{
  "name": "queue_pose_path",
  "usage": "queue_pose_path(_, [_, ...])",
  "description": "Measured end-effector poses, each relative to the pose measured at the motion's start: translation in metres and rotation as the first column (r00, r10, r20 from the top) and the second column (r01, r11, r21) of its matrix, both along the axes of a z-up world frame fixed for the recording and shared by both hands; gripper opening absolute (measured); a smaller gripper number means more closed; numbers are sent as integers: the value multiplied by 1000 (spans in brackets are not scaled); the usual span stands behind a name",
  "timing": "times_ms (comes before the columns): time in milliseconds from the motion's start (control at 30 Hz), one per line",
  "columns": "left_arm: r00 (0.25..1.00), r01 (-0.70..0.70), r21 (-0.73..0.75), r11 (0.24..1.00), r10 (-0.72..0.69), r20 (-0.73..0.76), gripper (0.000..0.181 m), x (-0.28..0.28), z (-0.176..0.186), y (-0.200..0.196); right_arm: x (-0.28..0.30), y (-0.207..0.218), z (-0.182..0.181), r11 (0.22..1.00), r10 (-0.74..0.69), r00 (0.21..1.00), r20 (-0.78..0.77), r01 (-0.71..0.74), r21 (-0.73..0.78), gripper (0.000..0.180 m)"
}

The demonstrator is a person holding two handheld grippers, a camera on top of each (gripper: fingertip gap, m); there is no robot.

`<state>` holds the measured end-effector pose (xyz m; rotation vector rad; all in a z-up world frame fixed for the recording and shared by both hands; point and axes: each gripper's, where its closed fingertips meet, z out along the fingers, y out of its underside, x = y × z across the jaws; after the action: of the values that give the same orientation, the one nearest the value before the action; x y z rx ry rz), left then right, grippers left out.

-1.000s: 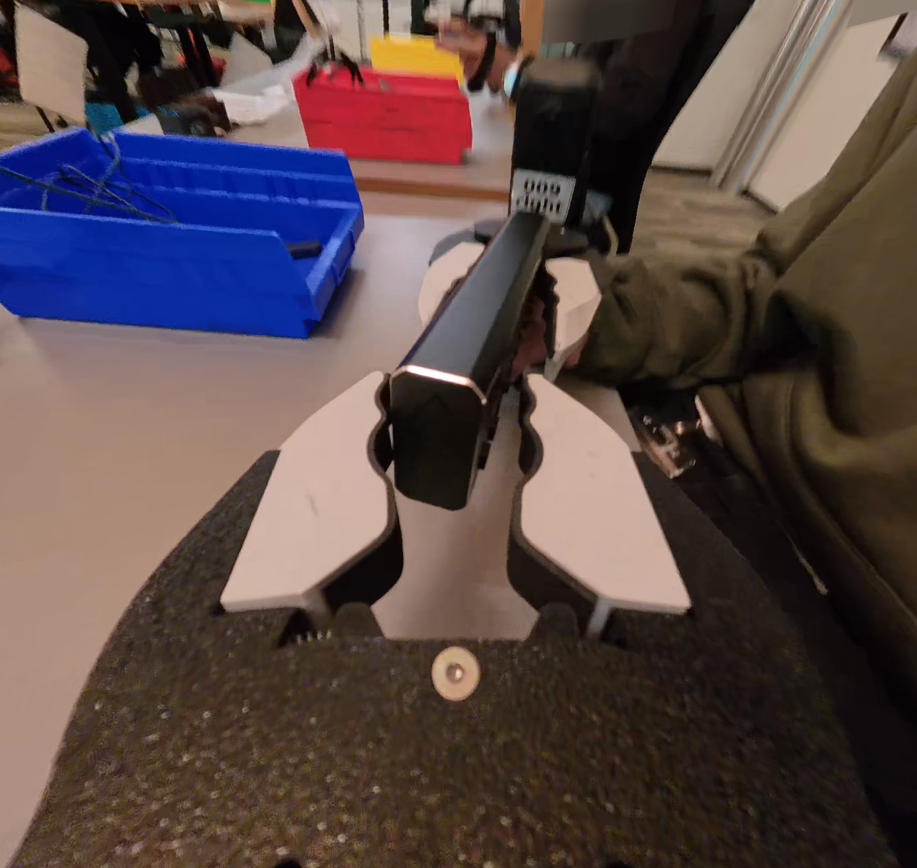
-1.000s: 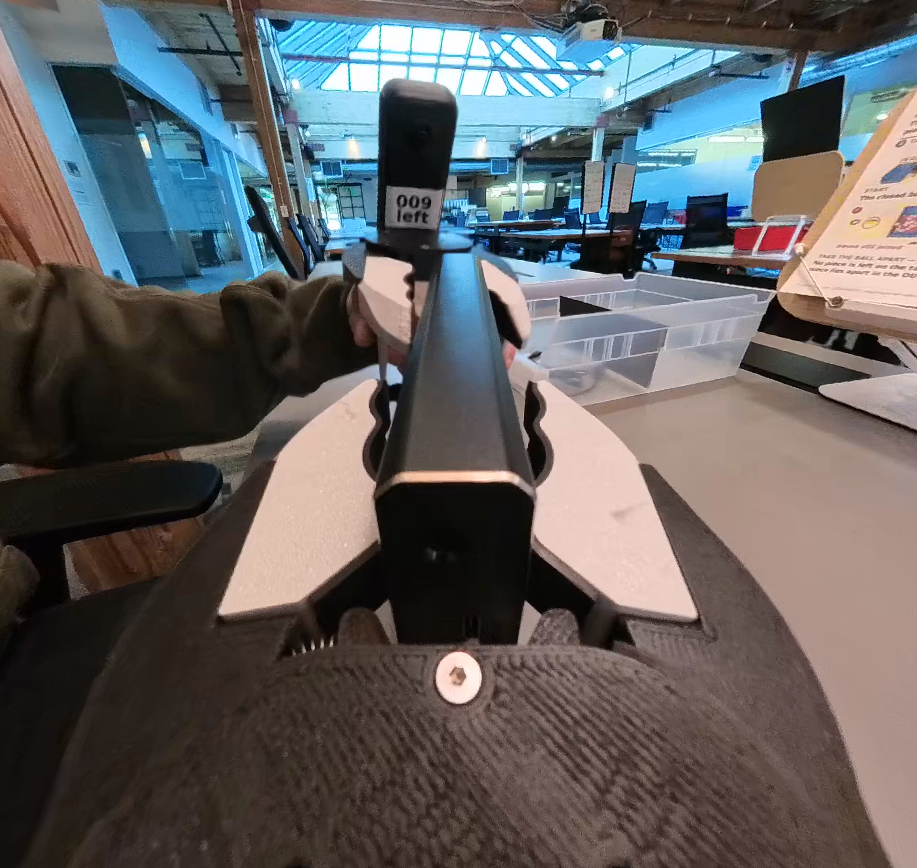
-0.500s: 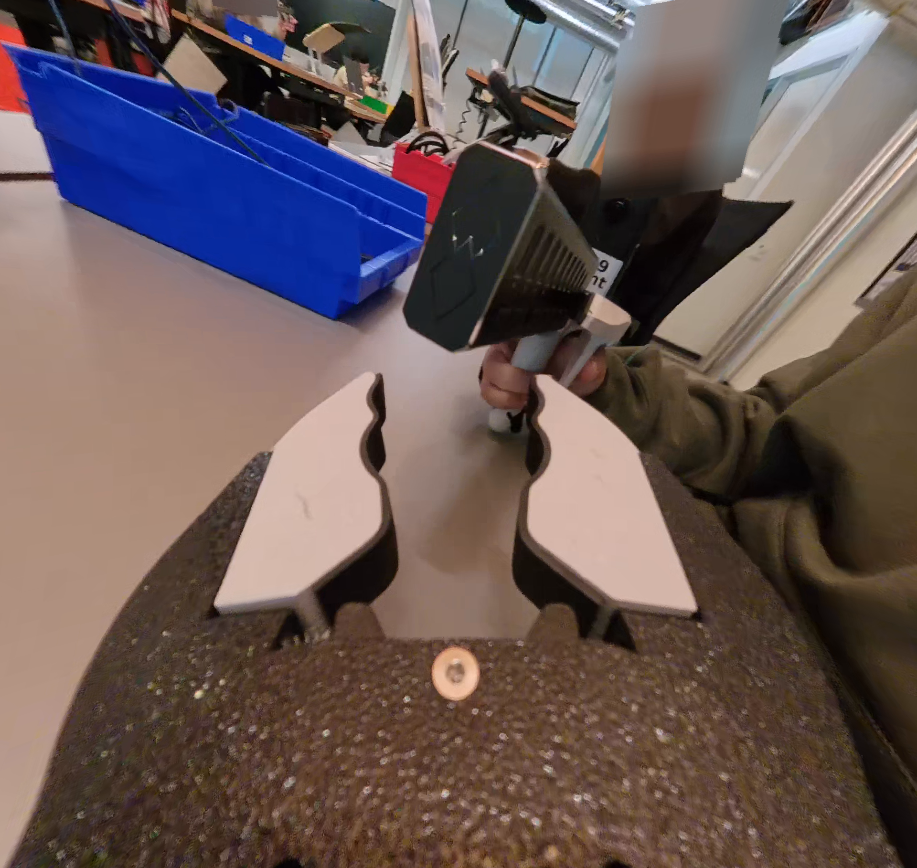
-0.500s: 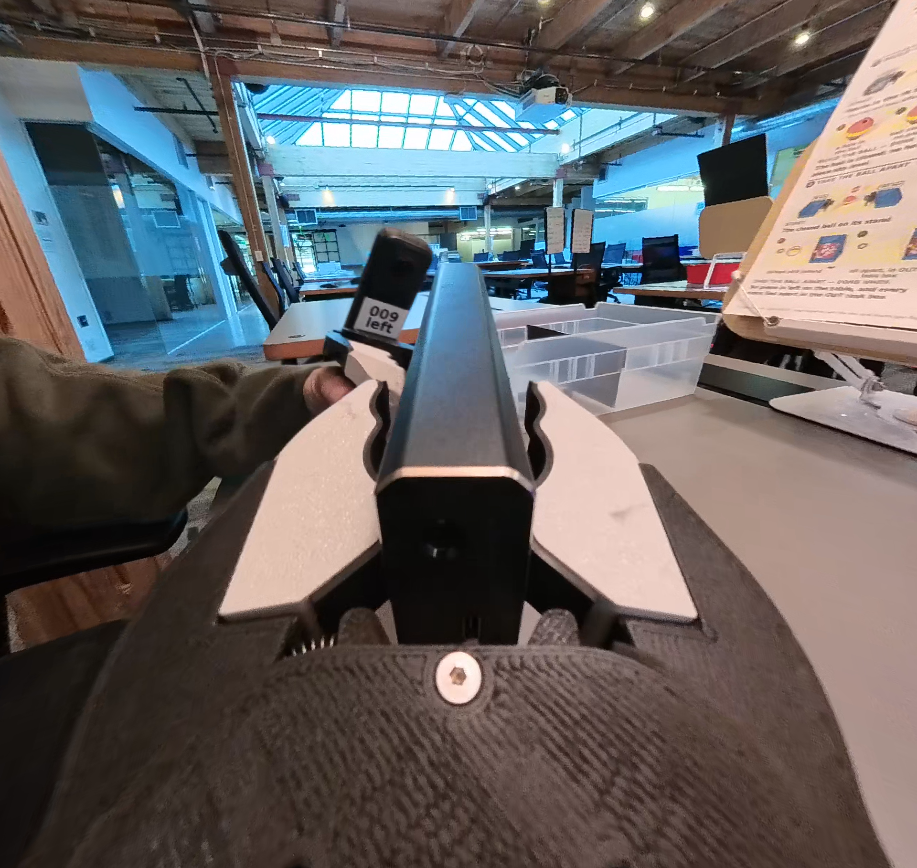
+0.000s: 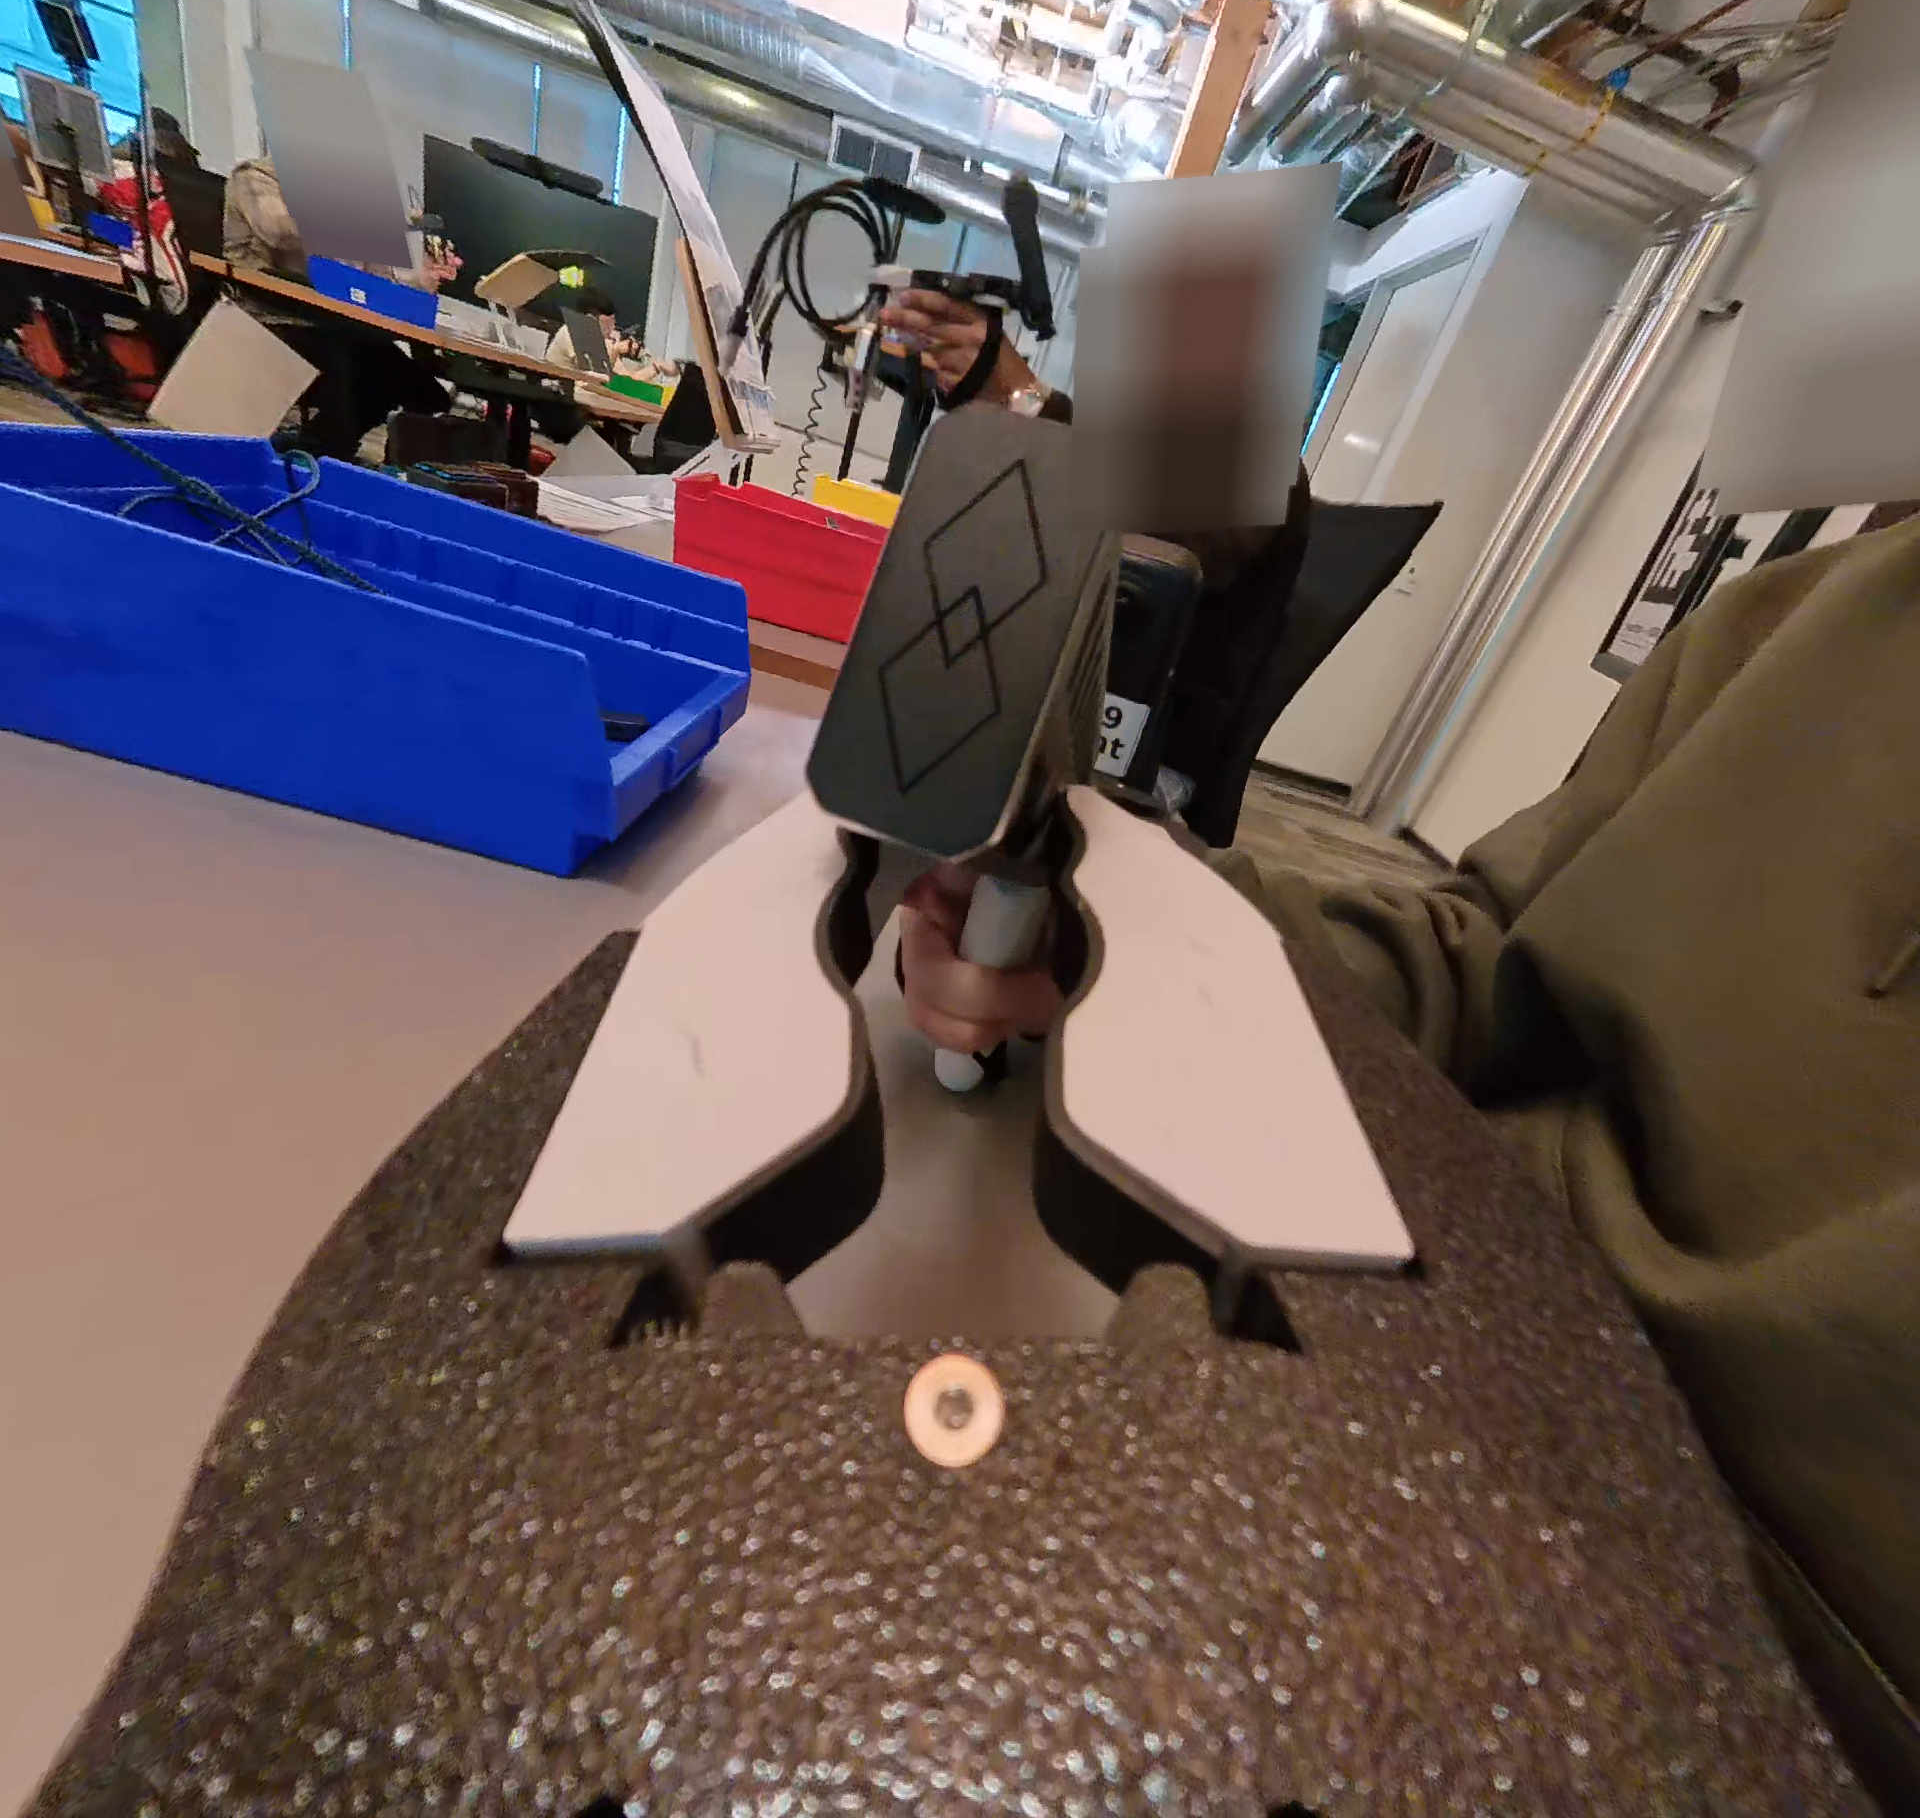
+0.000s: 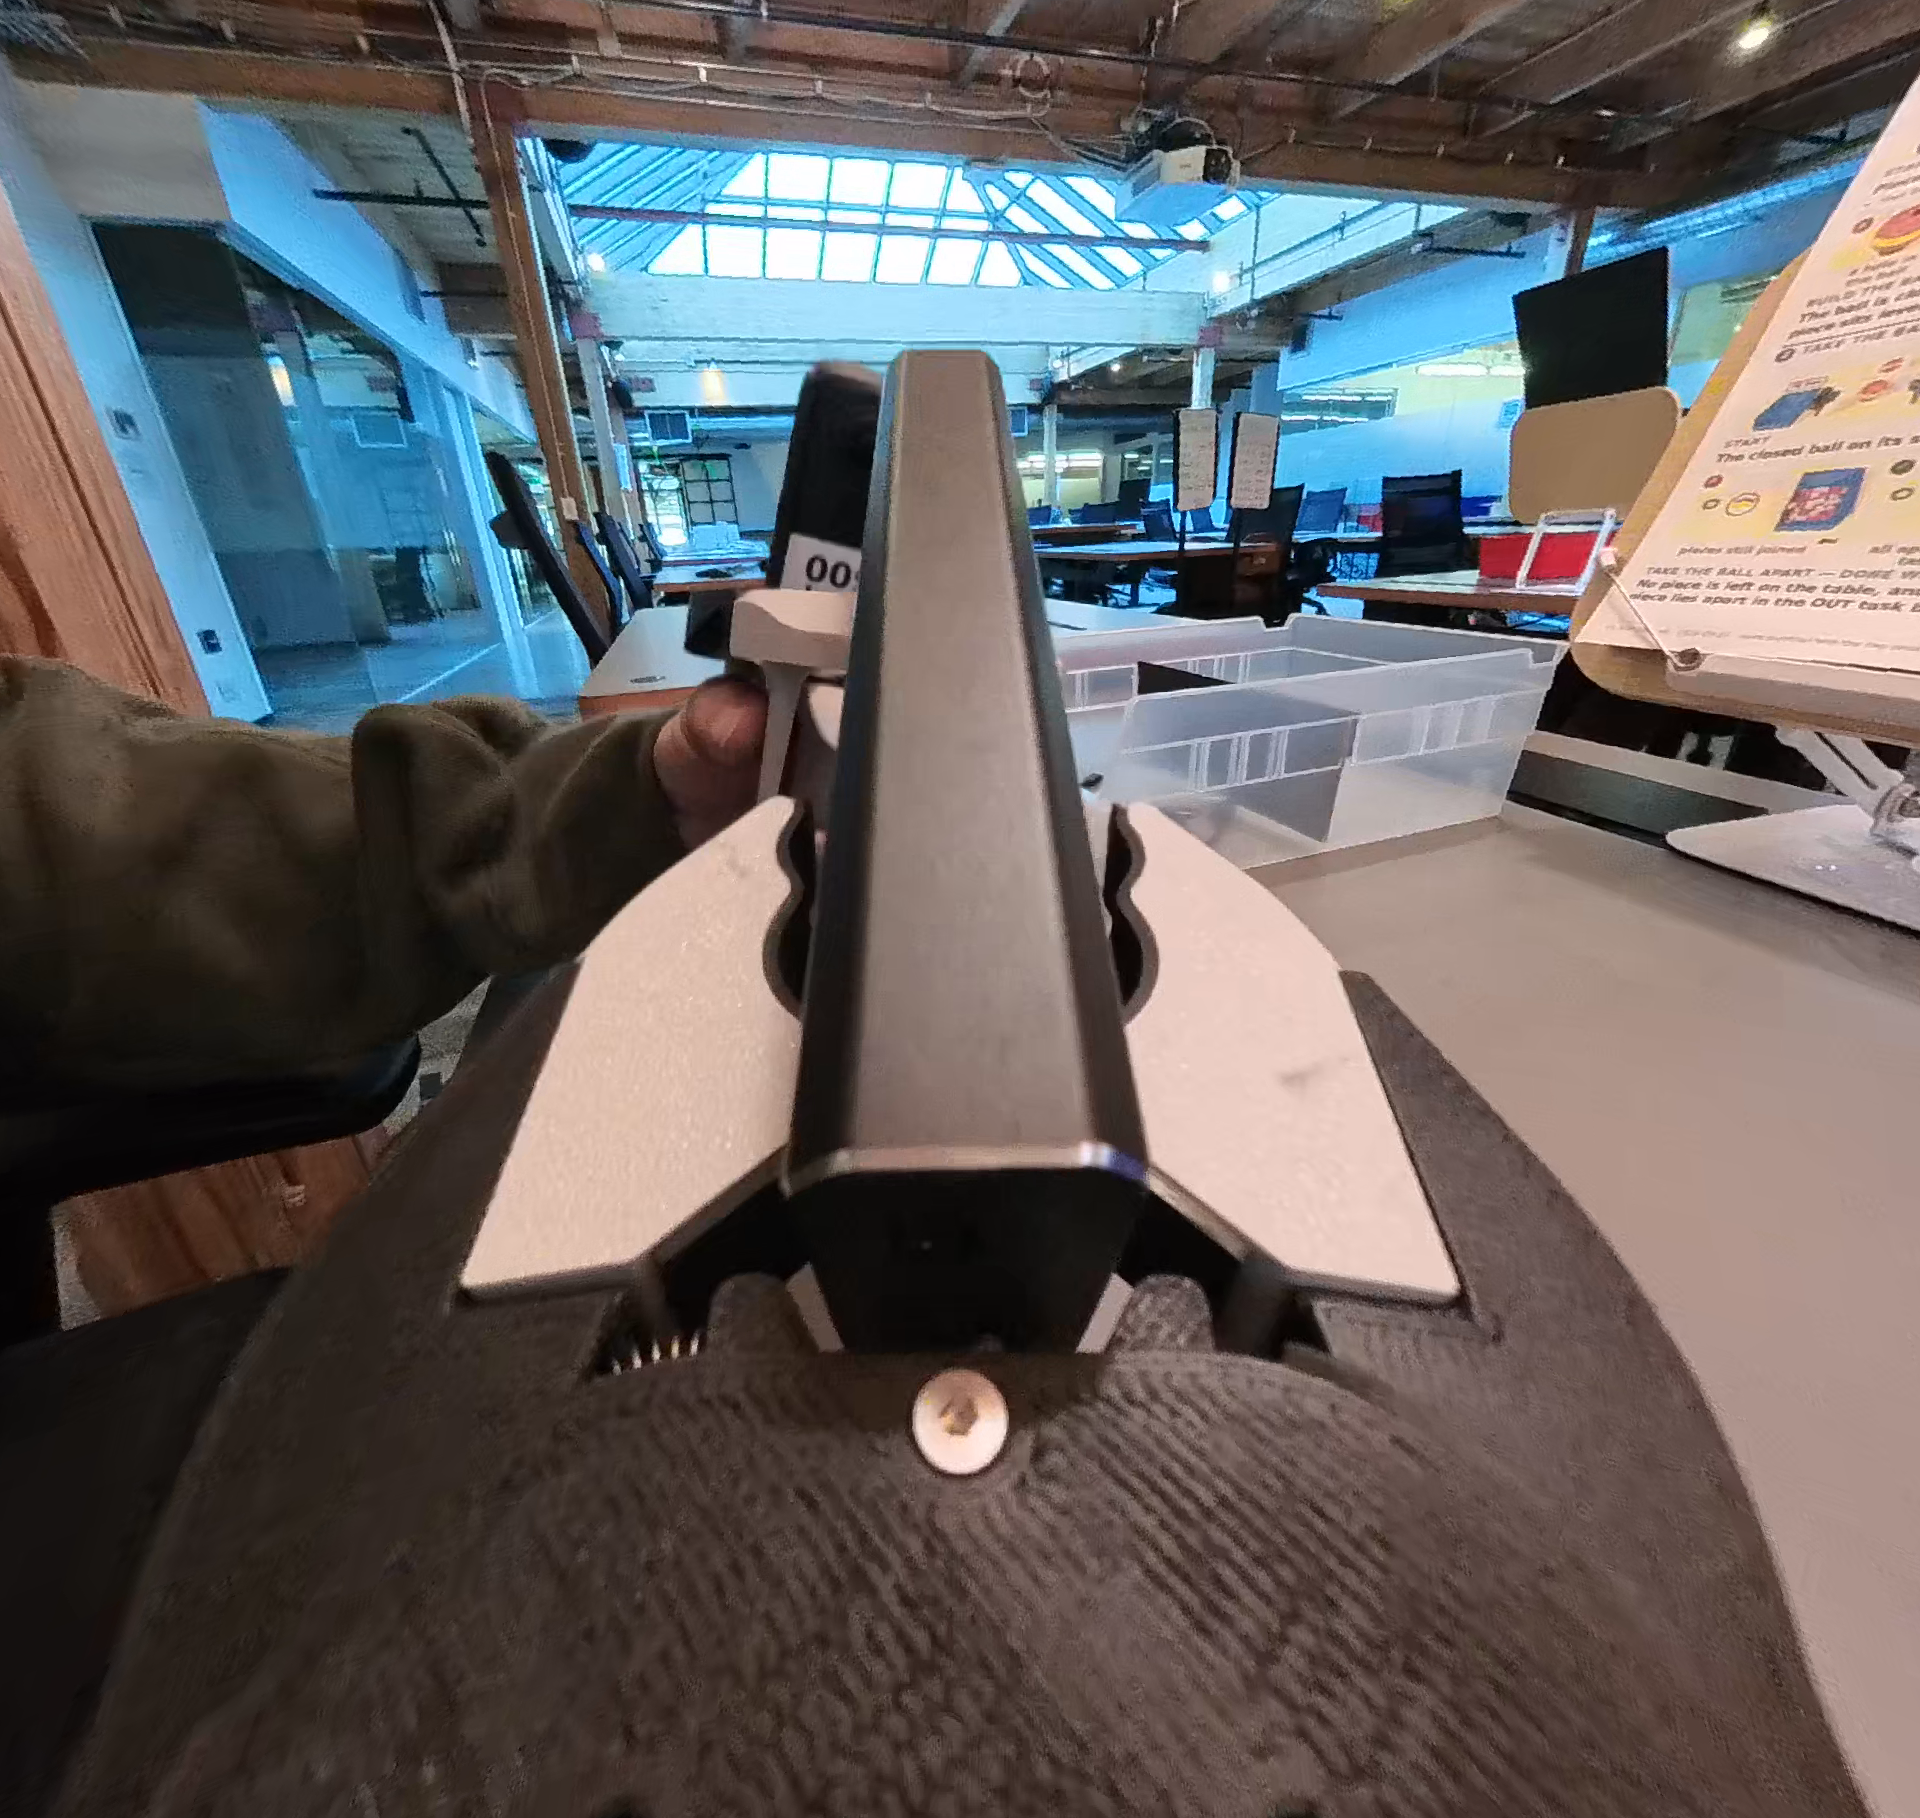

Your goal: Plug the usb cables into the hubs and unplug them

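A long black hub (image 6: 961, 895) is clenched between the two pale fingers (image 6: 665, 1072) of the right tool (image 6: 961, 864), its near end seated deep against the tool's black body and its length pointing straight away from the camera, raised above the grey tabletop (image 6: 1621, 1062). In the left wrist view the same hub (image 5: 951, 641) is seen from its far end as a broad black face marked with two overlapping diamond outlines, tilted and held in the air just beyond the tips of the left tool (image 5: 956, 864). The left tool is released: its fingers (image 5: 717, 1062) stand apart with bare tabletop (image 5: 260, 989) showing in the gap, and nothing is gripped between them. Whether the hub's end touches those fingertips cannot be told. Below the hub, a hand (image 5: 961, 979) in an olive sleeve (image 5: 1621, 937) is wrapped round the grey handle of the right tool. In the right wrist view the left tool's handle is partly hidden behind the hub, held by the other hand (image 6: 712, 745) at the end of an olive sleeve (image 6: 291, 875). No USB cable can be made out at the hub in either view. A blue bin (image 5: 343, 656) is set on the tabletop to the left, well apart from the tools, with a red bin (image 5: 774, 547) farther back. A clear divided bin (image 6: 1320, 719) is placed on the tabletop behind the hub, and a slanted instruction board (image 6: 1787, 480) on a stand is seen at the right edge.
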<state>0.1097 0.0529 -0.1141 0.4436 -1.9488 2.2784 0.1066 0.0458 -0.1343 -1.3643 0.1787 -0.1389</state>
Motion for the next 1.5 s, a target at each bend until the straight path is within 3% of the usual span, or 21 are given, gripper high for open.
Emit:
queue_pose_path(267, [999,12,-225,974,-21,-40,27,2,6,-4,7,-3,4,997,-66,998,-5,66,42,65])
queue_pose_path(467, [998,38,-229,973,-48,-40,27,4,1,-6,9,-9,7,995,-44,999,-27,47,86,58])
queue_pose_path(1233, [996,23,-258,966,-43,-74,27,13,-4,-3,17,-5,2,997,-52,995,-83,56,46,55])
queue_pose_path(1500, [995,-2,-202,979,-18,-94,31,20,-6,-6,21,-8,2,996,-71,992,-101,77,53,55])
